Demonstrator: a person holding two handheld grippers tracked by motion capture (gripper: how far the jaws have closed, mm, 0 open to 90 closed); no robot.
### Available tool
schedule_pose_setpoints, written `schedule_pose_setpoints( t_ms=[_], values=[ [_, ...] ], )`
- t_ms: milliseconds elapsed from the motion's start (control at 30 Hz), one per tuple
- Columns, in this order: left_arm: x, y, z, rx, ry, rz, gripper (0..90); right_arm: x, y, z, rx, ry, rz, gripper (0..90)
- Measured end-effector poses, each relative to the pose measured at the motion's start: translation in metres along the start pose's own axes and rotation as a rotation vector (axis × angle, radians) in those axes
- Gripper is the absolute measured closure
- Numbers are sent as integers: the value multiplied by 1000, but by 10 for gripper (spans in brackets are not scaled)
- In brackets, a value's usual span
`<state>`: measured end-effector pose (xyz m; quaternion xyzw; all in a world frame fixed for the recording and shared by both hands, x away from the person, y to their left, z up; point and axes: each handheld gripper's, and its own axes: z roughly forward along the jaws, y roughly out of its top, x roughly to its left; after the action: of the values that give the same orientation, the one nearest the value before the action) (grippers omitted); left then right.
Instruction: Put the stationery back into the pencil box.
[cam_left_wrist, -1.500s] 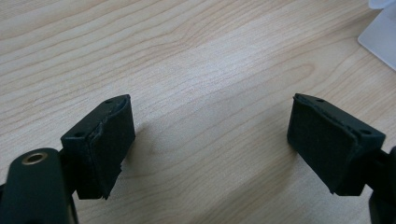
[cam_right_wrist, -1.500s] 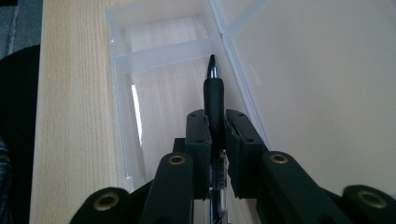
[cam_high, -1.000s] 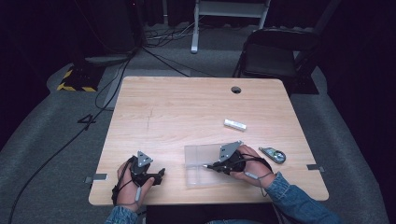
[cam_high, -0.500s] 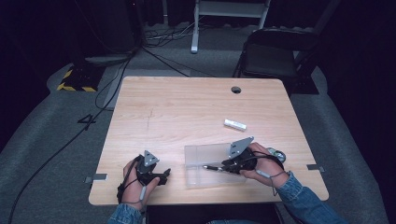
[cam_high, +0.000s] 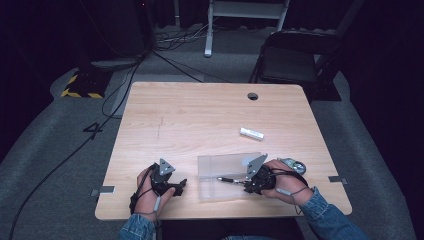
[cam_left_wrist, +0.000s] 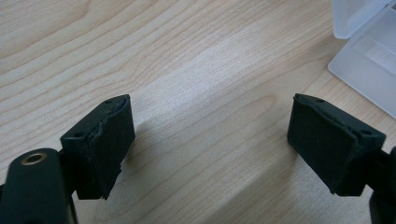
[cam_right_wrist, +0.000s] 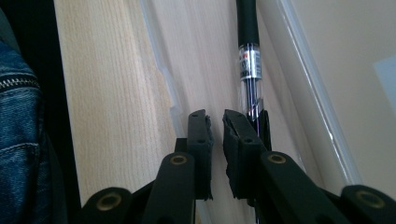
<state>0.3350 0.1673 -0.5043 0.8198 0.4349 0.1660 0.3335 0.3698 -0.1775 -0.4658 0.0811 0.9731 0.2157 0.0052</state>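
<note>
Black foam pads on the right gripper (cam_right_wrist: 215, 122) are squeezed nearly together at the bottom of the right gripper view, and the pen (cam_right_wrist: 249, 56) runs up the frame from just beside them. Honestly it looks like the barrel sits against the outside of the right-hand pad rather than between the two, so I can't say for sure it's actually pinched. In the high view, lower right of centre, that gripper (cam_high: 239, 181) points left with the pen (cam_high: 229, 179) sticking out over the clear plastic case (cam_high: 220, 170), which lies open and flat on the wooden table (cam_high: 200, 115).

My guess on handling: the pen is light, stiff and smooth, so it'll roll or slip if grabbed near the tip. I'd take it mid-barrel, around the silver band, square across the pads. The case is thin, light plastic and will likely skate around unless something pins it.

Over at lower left, the left gripper (cam_high: 176, 186) rests on the table, its pads (cam_left_wrist: 109, 140) wide apart with nothing but bare wood between them; a corner of the case (cam_left_wrist: 369, 42) peeks in at upper right of that view.

Farther up the table: a small white block (cam_high: 251, 133), a little round gadget (cam_high: 292, 164) by the right hand, then the cable hole (cam_high: 253, 96).
</note>
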Motion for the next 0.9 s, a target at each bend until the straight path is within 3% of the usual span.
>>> schedule_pose_setpoints(
  t_ms=[100,433,900],
  values=[
    [0,0,0,-1,0,-1,153,-1,-1,2,-10,-2,19,748],
    [0,0,0,-2,0,1,154,-2,-1,5,-34,-53,8,573],
    [0,0,0,-1,1,1,153,-2,-1,1,-53,-59,35,555]
  ],
)
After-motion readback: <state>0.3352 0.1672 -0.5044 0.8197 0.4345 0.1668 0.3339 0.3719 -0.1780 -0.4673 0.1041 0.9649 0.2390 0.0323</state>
